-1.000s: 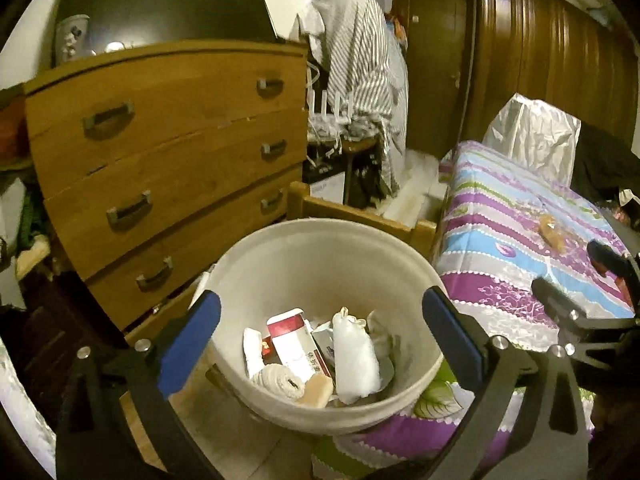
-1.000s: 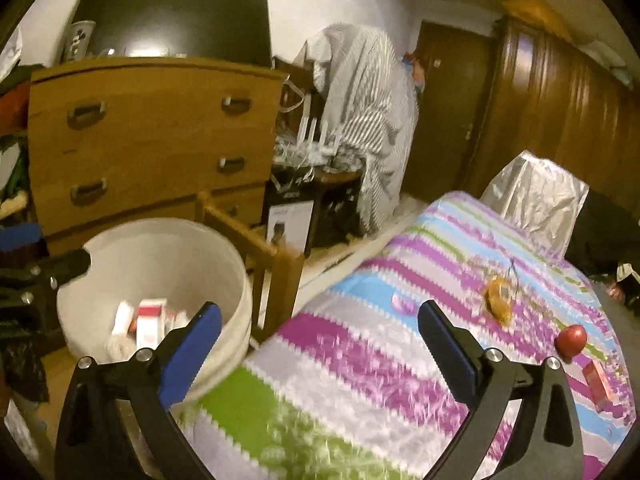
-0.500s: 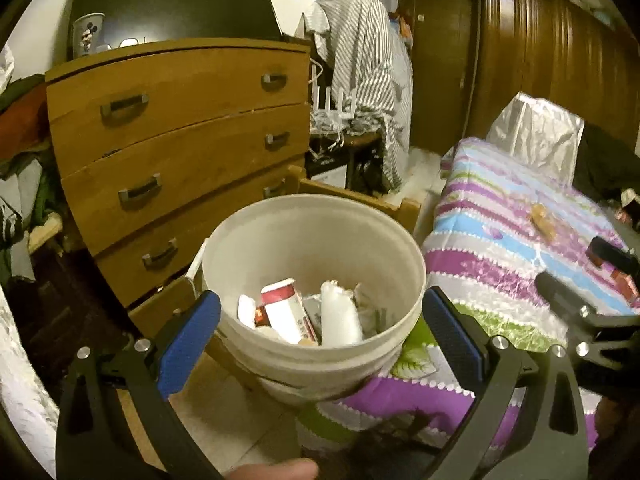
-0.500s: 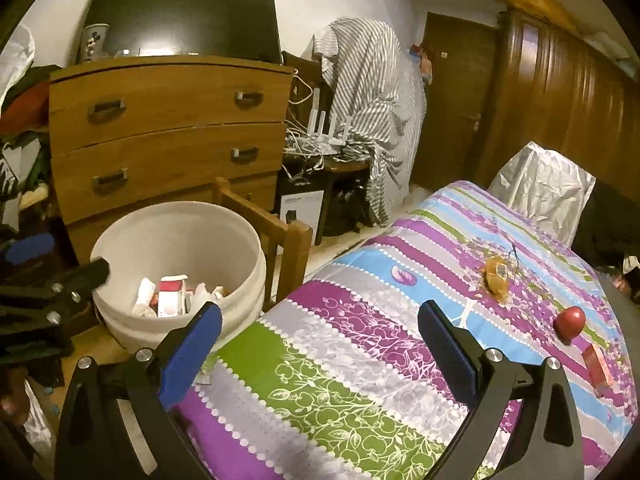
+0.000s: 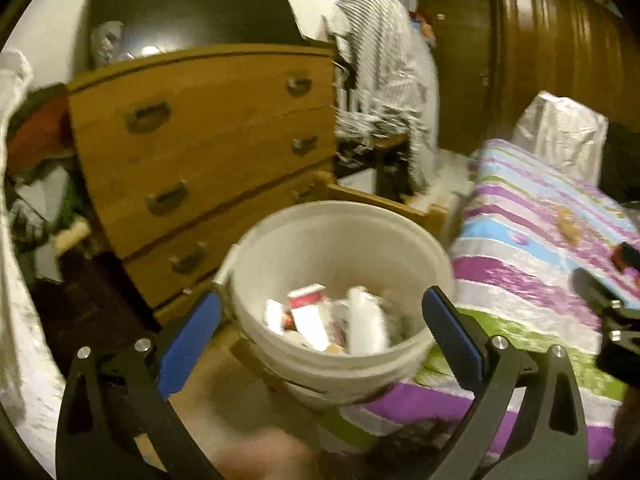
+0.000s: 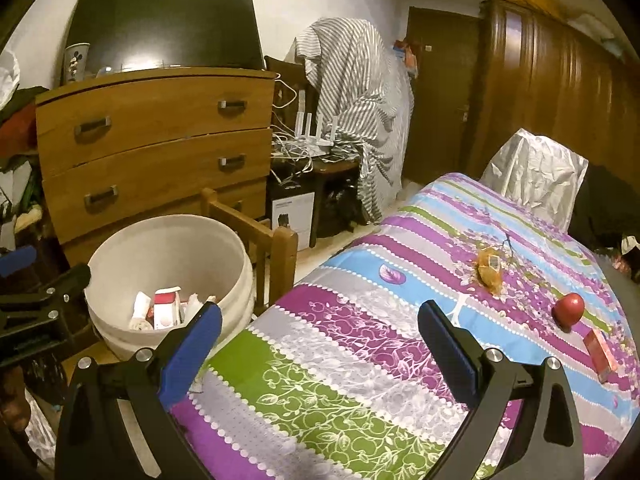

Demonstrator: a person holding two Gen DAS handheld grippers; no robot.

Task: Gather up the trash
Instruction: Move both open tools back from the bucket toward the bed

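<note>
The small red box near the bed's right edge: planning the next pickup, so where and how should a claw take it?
Probably grip the small red box across its two long narrow sides, coming from above with the right claw, which is open over the bedspread. It lies flat and elongated, clear of the red apple.

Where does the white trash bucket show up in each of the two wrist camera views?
Left wrist view: the white bucket sits low at center, framed by the open jaws.
Right wrist view: the bucket is at lower left, beside the striped bedspread.
Shared landmark: the wooden dresser stands behind the bucket.
</note>
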